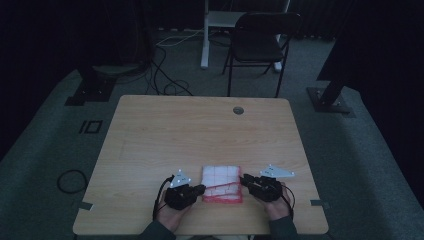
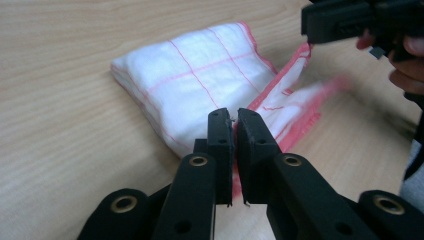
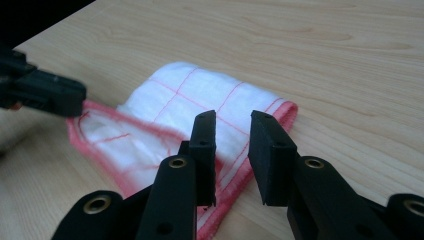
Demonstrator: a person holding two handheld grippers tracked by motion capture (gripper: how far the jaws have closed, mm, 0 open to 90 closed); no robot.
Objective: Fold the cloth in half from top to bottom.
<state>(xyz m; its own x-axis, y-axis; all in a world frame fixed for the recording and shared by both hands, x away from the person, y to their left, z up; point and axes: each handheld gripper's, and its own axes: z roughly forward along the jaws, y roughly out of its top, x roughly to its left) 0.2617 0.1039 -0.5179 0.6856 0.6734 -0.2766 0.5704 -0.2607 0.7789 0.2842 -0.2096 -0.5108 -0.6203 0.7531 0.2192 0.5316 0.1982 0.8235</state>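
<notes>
A folded white cloth (image 1: 221,183) with red grid lines and a red hem lies near the table's front edge, between my two grippers. My left gripper (image 1: 201,189) is at the cloth's left side. In the left gripper view its jaws (image 2: 235,112) stand almost together, with the red hem pinched low between them, and a loose flap of the cloth (image 2: 290,107) trails off to the right. My right gripper (image 1: 245,179) is at the cloth's right side. In the right gripper view its jaws (image 3: 234,117) stand apart just above the cloth's hemmed corner (image 3: 280,112), gripping nothing.
The wooden table (image 1: 200,130) has a round cable hole (image 1: 238,110) at the back. A black folding chair (image 1: 260,40) and a white desk leg (image 1: 205,35) stand behind it. Cables (image 1: 72,180) lie on the floor at the left.
</notes>
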